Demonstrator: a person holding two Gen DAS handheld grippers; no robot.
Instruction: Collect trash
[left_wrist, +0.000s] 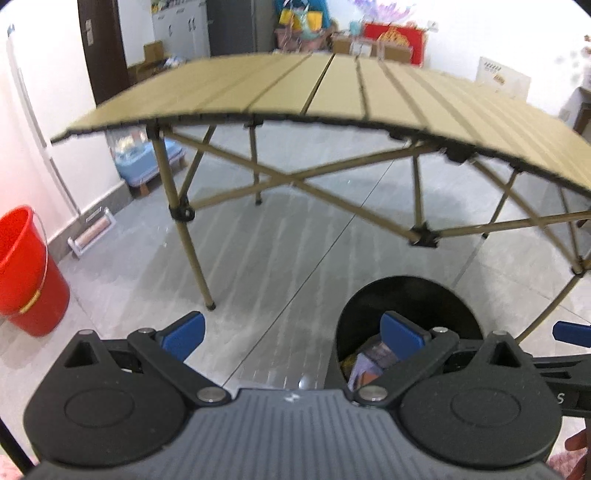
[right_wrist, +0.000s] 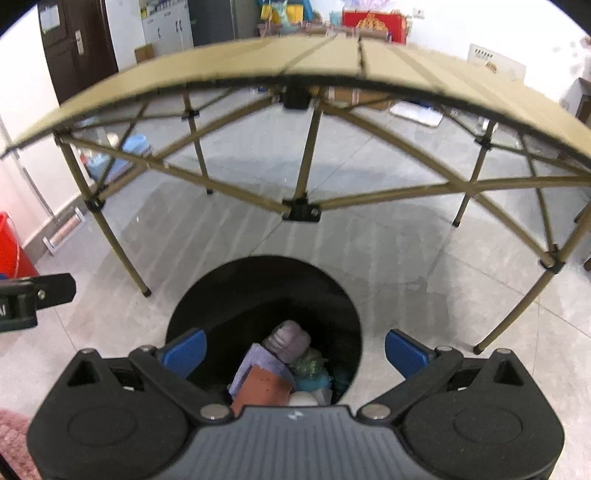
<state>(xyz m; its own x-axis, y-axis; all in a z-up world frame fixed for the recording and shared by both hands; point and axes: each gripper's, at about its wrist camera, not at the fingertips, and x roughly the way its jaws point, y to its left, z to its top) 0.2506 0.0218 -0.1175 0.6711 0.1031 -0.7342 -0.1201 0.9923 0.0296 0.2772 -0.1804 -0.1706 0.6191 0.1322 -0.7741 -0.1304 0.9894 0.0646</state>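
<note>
Both my grippers, left (left_wrist: 291, 334) and right (right_wrist: 295, 350), hang released and empty over the black trash bin (right_wrist: 266, 280), its crumpled wrappers (right_wrist: 273, 373) partly hidden below my right jaws.

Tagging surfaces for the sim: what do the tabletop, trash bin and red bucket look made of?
Tabletop: tan slats with dark seams, matte; likely painted metal, possibly wood.
Trash bin: black, smooth, seamless wall; probably plastic.
Red bucket: glossy moulded plastic by the sheen, with a thin wire handle.
</note>
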